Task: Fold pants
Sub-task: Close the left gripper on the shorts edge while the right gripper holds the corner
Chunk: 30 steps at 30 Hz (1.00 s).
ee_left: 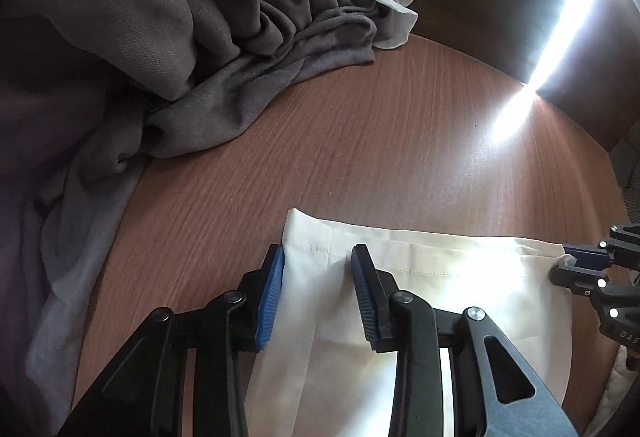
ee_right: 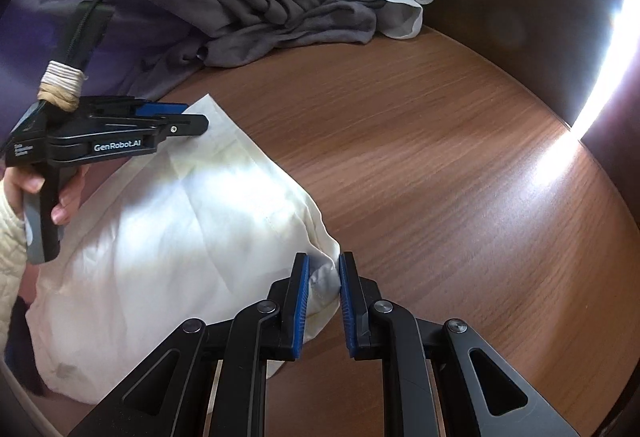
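My left wrist view looks steeply down along my left gripper, close over the cream pants on the wooden table. My right wrist view sits on my right gripper, angled down less steeply, just as close to the table. Both face the grey cloth heap at the far edge. Shared: pants, table, heap, light strip. Each view catches the other gripper at its side.
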{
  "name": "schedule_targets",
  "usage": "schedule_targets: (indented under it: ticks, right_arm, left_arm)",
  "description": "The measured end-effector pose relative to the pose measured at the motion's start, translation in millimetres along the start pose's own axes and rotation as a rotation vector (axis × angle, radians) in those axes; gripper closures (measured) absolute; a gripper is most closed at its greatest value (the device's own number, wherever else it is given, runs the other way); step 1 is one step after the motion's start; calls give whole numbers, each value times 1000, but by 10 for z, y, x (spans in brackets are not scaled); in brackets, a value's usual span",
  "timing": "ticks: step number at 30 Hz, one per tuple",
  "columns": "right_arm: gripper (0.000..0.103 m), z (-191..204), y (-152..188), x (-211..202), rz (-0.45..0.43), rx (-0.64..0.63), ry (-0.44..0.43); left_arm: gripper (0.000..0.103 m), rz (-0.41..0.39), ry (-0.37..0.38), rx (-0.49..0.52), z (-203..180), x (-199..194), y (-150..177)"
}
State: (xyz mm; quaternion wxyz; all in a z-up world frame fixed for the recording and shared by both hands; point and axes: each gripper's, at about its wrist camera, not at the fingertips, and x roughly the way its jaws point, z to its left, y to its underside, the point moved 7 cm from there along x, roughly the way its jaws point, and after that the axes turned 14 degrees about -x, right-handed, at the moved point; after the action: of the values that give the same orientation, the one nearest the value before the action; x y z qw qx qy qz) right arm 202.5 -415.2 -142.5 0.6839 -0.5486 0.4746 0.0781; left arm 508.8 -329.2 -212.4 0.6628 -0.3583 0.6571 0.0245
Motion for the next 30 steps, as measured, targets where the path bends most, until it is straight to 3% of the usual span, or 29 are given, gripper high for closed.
schedule_targets:
  ticks: [10,18,23,30]
  right_arm:
    - [87,-3,6,31,24,-4,21]
    - [87,20,-4,60,19,-7,35]
    - [87,22,-16,4,-4,-10,29]
    - [88,92,-76,-301,-83,-40,52]
  left_arm:
    - [66,22,13,14,65,142,-53]
    - [90,33,80,3,22,133,-41]
    - [91,-25,77,21,-23,23,-61]
    - [91,-129,75,51,-83,-417,-84]
